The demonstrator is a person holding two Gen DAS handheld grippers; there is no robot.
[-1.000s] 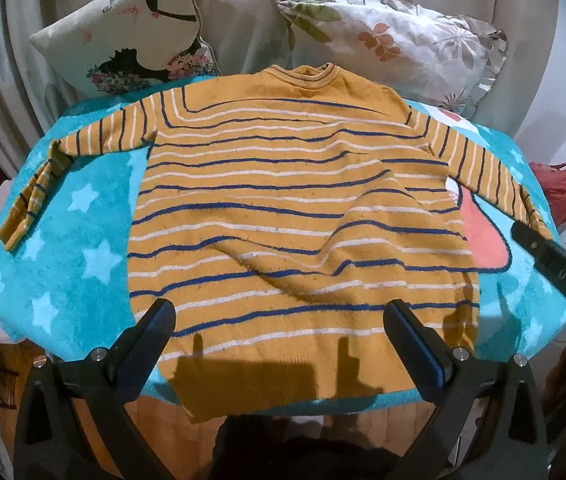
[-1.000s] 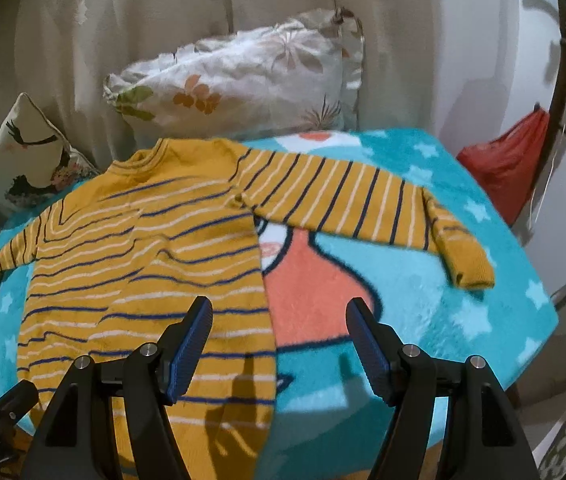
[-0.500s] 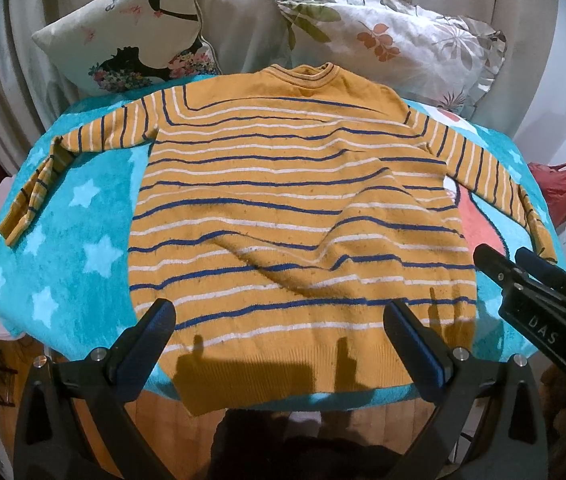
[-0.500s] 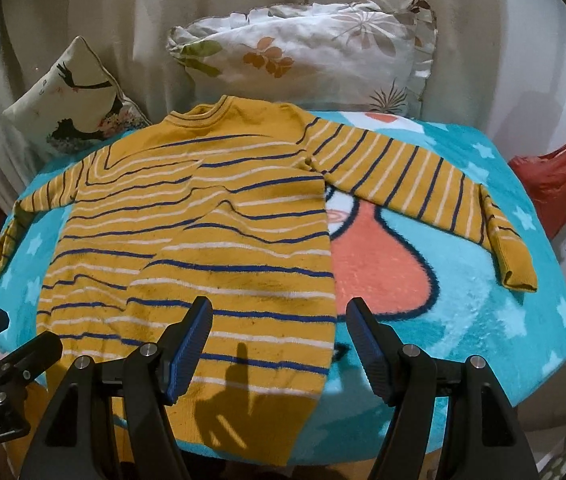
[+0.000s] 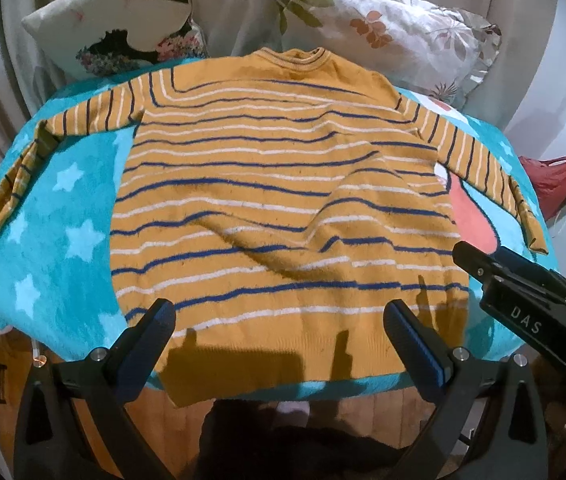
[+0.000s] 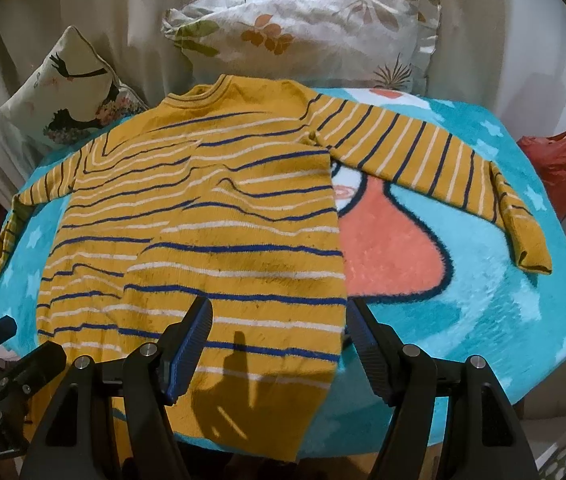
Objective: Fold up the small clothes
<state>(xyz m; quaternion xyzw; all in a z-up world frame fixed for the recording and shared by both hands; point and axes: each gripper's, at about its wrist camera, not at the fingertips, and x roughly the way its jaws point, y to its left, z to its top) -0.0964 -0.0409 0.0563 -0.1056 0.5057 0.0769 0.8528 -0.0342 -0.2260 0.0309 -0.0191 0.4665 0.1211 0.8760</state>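
As both tongs close in on the hem, folding has yet to begin
Right tongs [image 6: 279, 338] have swung leftward over the sweater [image 5: 283, 208]; left tongs [image 5: 281, 328] stay put; both gape apart, empty.

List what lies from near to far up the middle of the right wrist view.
Right tongs open at the bottom → hem of the striped yellow sweater hanging over the near edge of the turquoise star blanket → sweater's collar → floral pillow → pale curtain behind.
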